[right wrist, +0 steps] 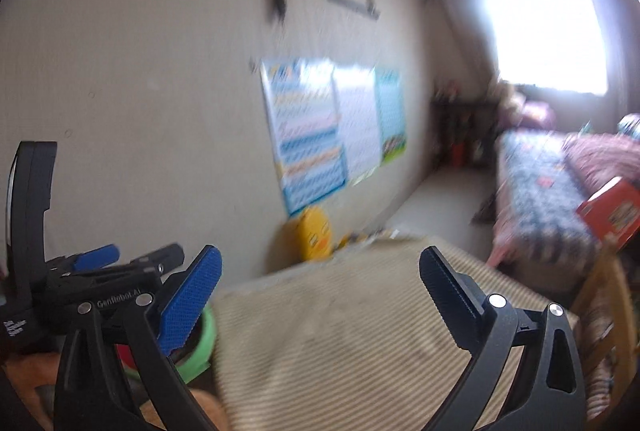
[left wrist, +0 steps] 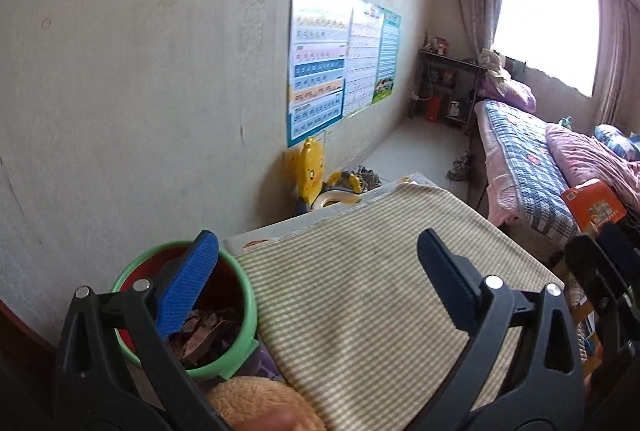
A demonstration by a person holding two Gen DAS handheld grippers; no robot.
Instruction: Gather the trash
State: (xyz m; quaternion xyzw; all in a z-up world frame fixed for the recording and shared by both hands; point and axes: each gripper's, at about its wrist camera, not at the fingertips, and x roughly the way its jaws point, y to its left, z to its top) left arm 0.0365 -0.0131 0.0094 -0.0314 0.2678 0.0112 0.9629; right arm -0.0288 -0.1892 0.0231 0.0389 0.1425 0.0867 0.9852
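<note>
A small bin with a green rim [left wrist: 240, 311] and red inside holds brown scraps of trash [left wrist: 208, 335]. It stands at the left end of a striped cloth-covered surface [left wrist: 372, 291]. My left gripper [left wrist: 320, 267] is open and empty, its left fingertip over the bin's mouth. My right gripper [right wrist: 320, 279] is open and empty above the same striped cloth [right wrist: 340, 331]; this view is blurred. The bin's green rim [right wrist: 204, 347] shows low at the left there, and the left gripper [right wrist: 124, 255] is beside it.
A wall with posters [left wrist: 332, 71] runs along the left. A yellow toy [left wrist: 310, 171] sits on the floor beyond the cloth. A bed [left wrist: 532, 167] and an orange box [left wrist: 592, 207] are at the right. A tan plush thing [left wrist: 256, 403] lies near the bin.
</note>
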